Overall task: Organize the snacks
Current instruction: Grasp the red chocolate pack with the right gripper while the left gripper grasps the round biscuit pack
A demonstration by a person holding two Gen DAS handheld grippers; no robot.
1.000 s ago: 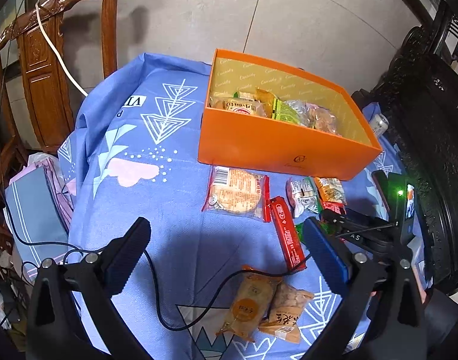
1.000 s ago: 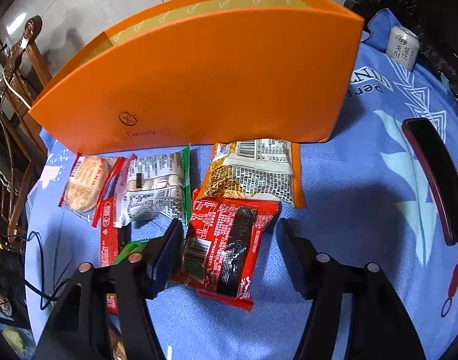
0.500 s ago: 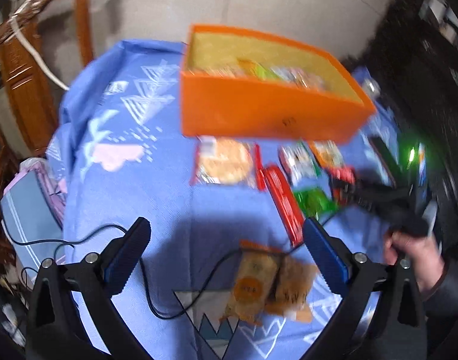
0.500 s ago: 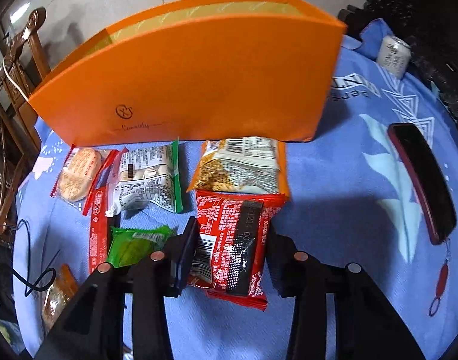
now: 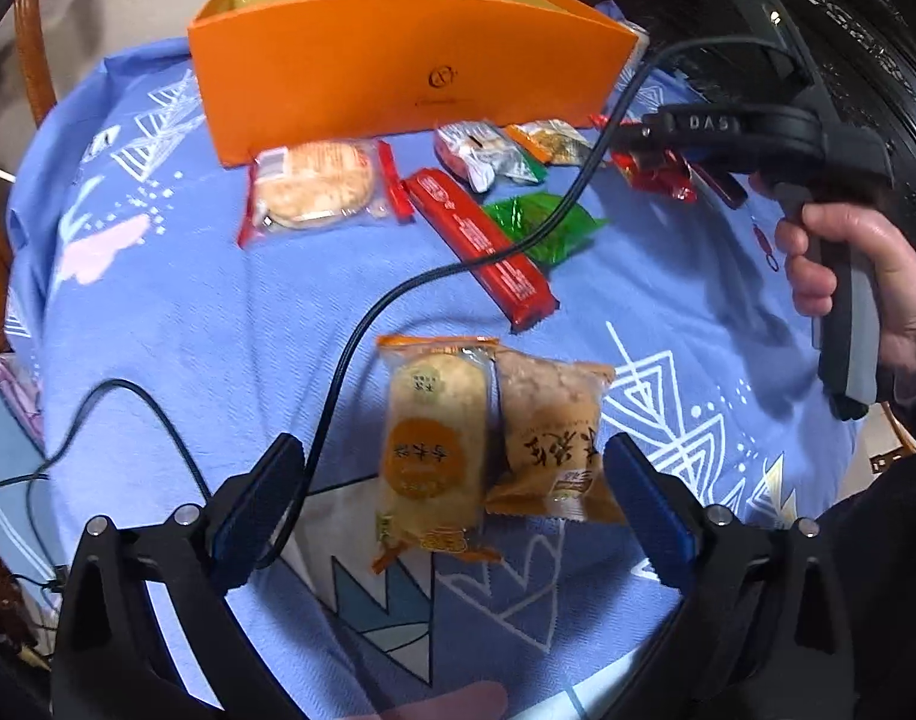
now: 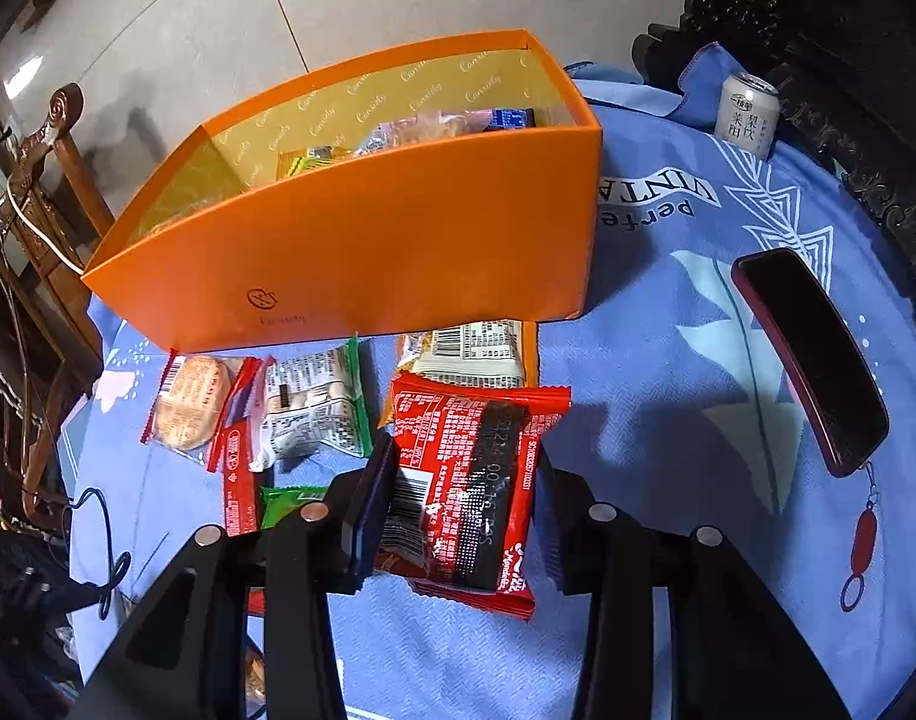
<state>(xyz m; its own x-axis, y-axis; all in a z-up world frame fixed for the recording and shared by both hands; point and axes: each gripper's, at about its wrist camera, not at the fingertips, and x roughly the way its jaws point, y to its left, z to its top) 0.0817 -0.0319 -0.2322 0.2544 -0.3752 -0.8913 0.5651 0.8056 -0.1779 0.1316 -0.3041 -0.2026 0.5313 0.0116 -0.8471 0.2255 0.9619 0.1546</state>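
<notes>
The red snack packet [image 6: 464,492] is sitting between the fingers of the right hand-held gripper [image 6: 464,516], gripped across its width and seeming to lift a little off the blue cloth of the worktop [image 6: 668,420], just in front of the orange box [image 6: 362,252]. It is looking light and soft, a crinkly foil pouch that is giving under the pads, and its contents are probably brittle, so a gentle squeeze across the middle, clear of the thin sealed ends, is suiting it best; the glossy film may be slipping if the grip loosens.

Around it, a yellow packet [image 6: 476,354] is lying just behind, touching or nearly touching the box wall, with a white-and-green packet [image 6: 314,414], a round cracker pack [image 6: 194,402], a long red bar [image 6: 239,480] and a green packet [image 6: 290,501] spreading out to the left. The box is already holding several snacks at its far end.

Nearer the person, the left hand-held gripper [image 5: 452,498] is hovering wide apart and empty over two orange-brown pastry packets [image 5: 494,444] lying side by side and overlapping. These also appear light and crushable; taking one alone across its narrow width is looking safer than pinching both. A black cable [image 5: 362,324] is trailing across the cloth beside them and could be snagging.

A drink can [image 6: 749,114] and a dark red case [image 6: 812,360] are resting well apart to the right.
</notes>
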